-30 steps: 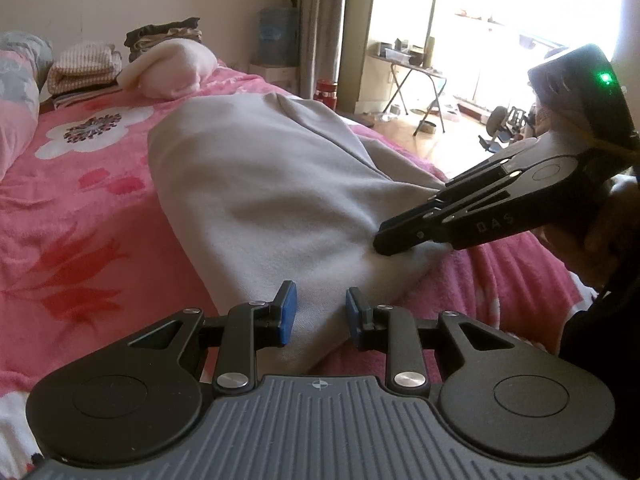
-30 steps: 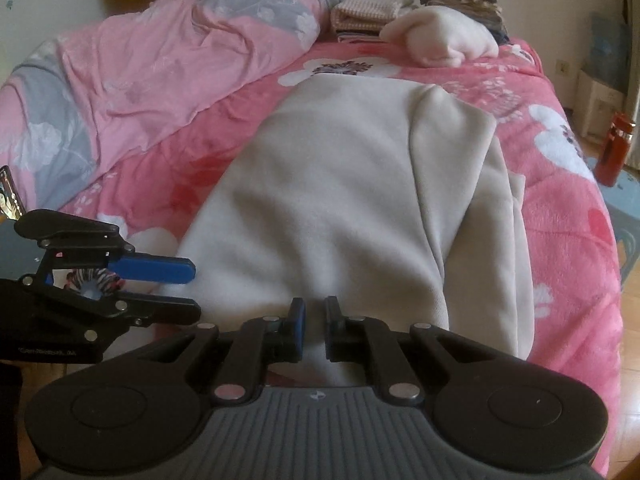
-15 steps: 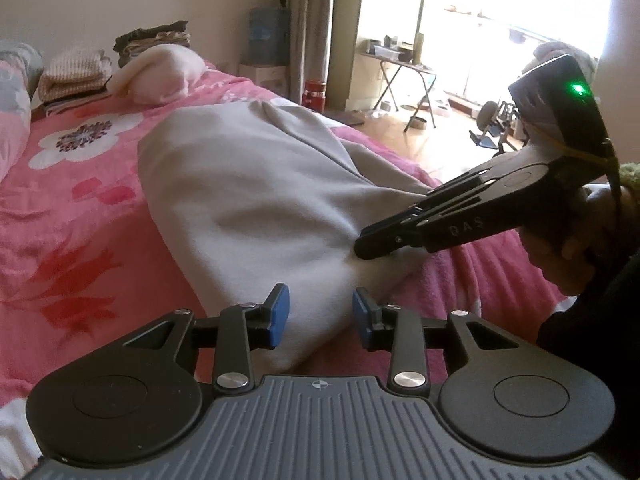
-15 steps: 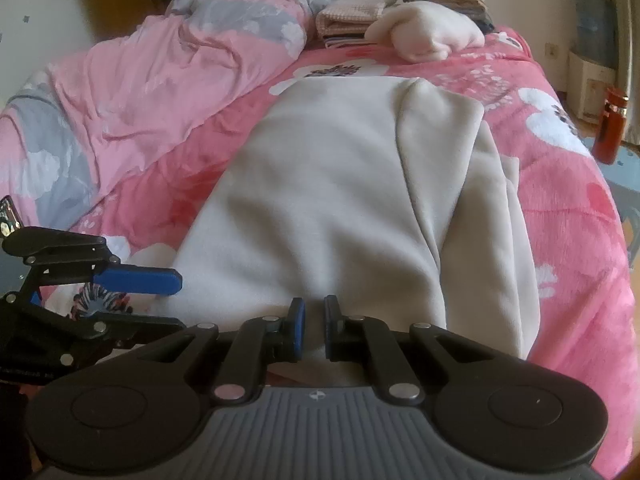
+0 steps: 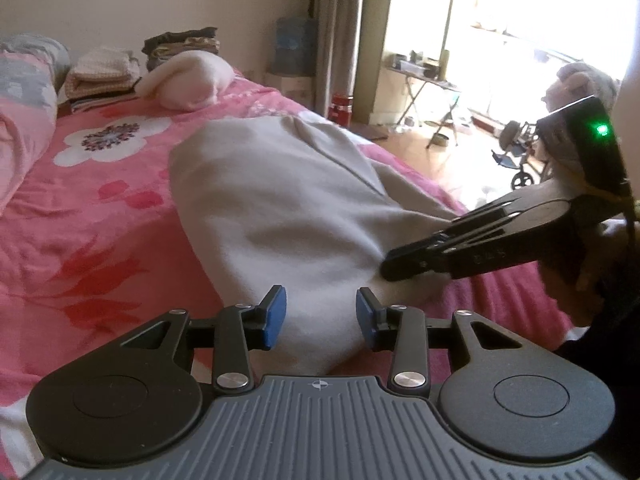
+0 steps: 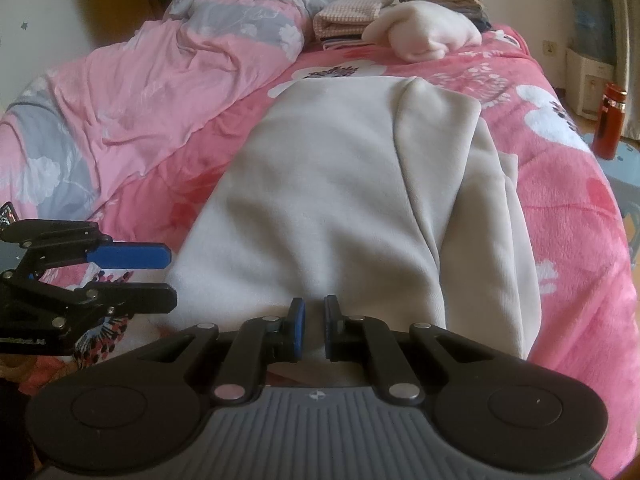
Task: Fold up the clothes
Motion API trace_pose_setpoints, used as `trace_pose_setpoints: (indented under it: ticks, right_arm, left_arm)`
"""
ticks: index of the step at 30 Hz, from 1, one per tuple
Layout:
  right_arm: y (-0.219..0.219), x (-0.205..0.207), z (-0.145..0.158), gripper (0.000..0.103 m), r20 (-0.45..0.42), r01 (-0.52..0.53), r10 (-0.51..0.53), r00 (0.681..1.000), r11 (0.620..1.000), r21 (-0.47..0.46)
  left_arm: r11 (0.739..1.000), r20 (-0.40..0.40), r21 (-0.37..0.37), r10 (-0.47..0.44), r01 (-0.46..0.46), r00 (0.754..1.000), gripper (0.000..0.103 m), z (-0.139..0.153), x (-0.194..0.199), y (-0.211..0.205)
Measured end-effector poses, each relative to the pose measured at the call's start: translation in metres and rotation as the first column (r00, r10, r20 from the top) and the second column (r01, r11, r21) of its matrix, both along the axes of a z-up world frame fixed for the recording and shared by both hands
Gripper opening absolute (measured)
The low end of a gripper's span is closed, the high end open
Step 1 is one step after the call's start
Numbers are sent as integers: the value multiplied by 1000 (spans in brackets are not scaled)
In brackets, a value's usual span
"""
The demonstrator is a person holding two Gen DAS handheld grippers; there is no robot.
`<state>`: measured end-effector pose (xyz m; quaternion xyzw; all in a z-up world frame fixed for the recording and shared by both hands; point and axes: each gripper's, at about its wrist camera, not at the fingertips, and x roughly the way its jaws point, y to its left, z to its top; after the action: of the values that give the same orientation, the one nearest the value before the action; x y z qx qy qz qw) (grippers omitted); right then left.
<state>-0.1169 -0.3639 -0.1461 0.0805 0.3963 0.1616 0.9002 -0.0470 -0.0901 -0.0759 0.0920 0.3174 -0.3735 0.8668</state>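
Across the pink floral bedspread point(image 6: 560, 208) lies the beige garment point(image 6: 332, 200), folded lengthwise, its near hem at both grippers. The right gripper point(image 6: 313, 330) is clenched on that hem, while the left gripper point(image 5: 320, 316) is opening, hem cloth between its unpressed blue pads point(image 5: 274, 320). Folded clothes point(image 6: 348, 16) are stacked well beyond.

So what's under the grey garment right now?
The grey garment lies flat on the pink floral blanket, which shows all around it. A folded-over layer runs along its right side. Anything beneath the cloth is covered.
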Motion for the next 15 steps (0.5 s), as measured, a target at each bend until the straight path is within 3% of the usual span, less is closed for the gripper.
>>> trace_pose_setpoints:
  ticks: [7,15]
  right_arm:
    - [0,-1,0,8,-1,4,-4,1000,1000,6]
    - [-1,-1,1,8,-2,5,-5,1000,1000,5]
  left_arm:
    - [996,27,82,24,-26,999,38,-9,0,-4]
    - [996,27,87,27,-29,999,38,-10,0,-2]
